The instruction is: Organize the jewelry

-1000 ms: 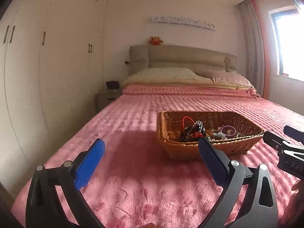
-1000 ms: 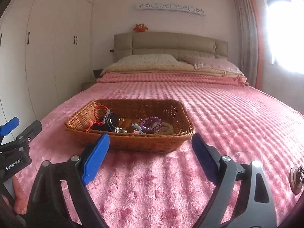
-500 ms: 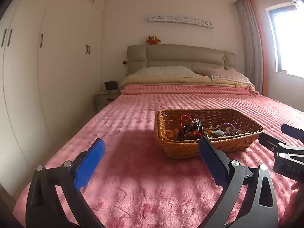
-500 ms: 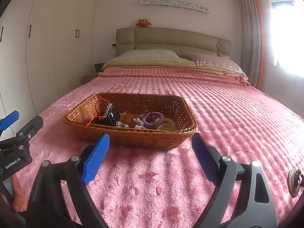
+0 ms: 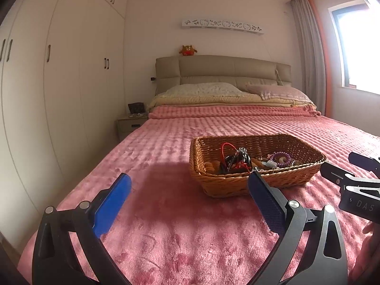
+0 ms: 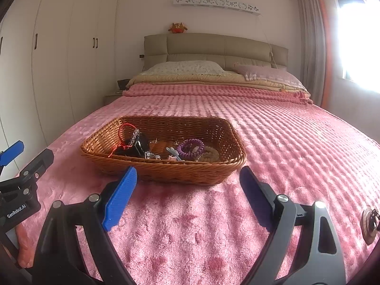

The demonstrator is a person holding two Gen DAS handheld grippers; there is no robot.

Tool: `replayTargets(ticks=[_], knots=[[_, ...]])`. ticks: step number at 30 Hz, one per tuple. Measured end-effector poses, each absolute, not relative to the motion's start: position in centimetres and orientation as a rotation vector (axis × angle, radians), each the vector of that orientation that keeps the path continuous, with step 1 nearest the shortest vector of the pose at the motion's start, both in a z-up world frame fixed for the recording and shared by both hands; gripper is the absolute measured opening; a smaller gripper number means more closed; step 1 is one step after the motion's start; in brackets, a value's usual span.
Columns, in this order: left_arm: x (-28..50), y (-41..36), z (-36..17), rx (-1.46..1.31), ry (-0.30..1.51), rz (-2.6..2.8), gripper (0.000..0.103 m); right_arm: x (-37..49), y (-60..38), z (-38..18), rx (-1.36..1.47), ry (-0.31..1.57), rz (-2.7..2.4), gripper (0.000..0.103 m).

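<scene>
1. Shallow rectangular woven wicker basket [image 6: 163, 163] resting on the pink plush bedspread [image 6: 285, 147], near the foot of the bed, just beyond both tools.
2. Jewelry heaped loosely inside, all on the basket floor: red cord loop [image 6: 123, 133] and dark tangled pile with clear beads [image 6: 134, 146] at the left end, purple coiled band [image 6: 191, 147] and pale beaded ring [image 6: 210, 153] toward the right, small silvery bits [image 6: 152, 155] between.
3. Gathered in one container, yet mixed and partly knotted together; a scene fitting either pieces collected into the basket and done, or a jumble waiting to be sorted out. No telling which from here.
4. One small round metal-and-wood piece [image 6: 369, 223] lying on the bedspread at the near right edge, well apart from the basket; possibly a stray item left to gather, though too blurred to identify.
5. Left hand-held gripper [image 5: 190, 200] with blue pads spread wide, holding nothing, hovering near and left of the basket.
6. Right hand-held gripper [image 6: 187, 191] likewise gaping wide and empty, aimed at the basket's near wall.
7. Around: beige padded headboard [image 5: 223, 71], two pillows [image 5: 204, 90], white wardrobe doors [image 5: 71, 71] on the left, bright window [image 5: 356, 47] on the right, bedside cabinet [image 5: 130, 124].
8. Nothing between the tools and the basket; the tangle itself looks the likeliest snag.
</scene>
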State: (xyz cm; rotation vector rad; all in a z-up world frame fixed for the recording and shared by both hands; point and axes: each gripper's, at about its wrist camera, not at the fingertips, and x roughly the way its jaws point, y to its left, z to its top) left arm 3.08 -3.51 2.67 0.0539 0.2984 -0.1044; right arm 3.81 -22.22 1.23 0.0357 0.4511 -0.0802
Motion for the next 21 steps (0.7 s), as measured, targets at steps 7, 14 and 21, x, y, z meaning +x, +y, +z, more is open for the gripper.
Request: replayTargets(ticks=[7, 14, 21], knots=[[3.1, -3.64, 2.59, 0.057, 0.299, -0.105, 0.095, 3.67, -22.41, 1.38, 0.038, 0.45, -0.069, 0.087], [3.15, -3.61, 2.61, 0.056, 0.304, -0.107, 0.095, 3.47, -22.27, 1.53, 0.032, 0.444, -0.06, 0.087], [3.18, -3.63, 2.65, 0.054, 0.306, -0.108, 0.095, 3.47, -22.28, 1.54, 0.031, 0.446, -0.059, 0.087]])
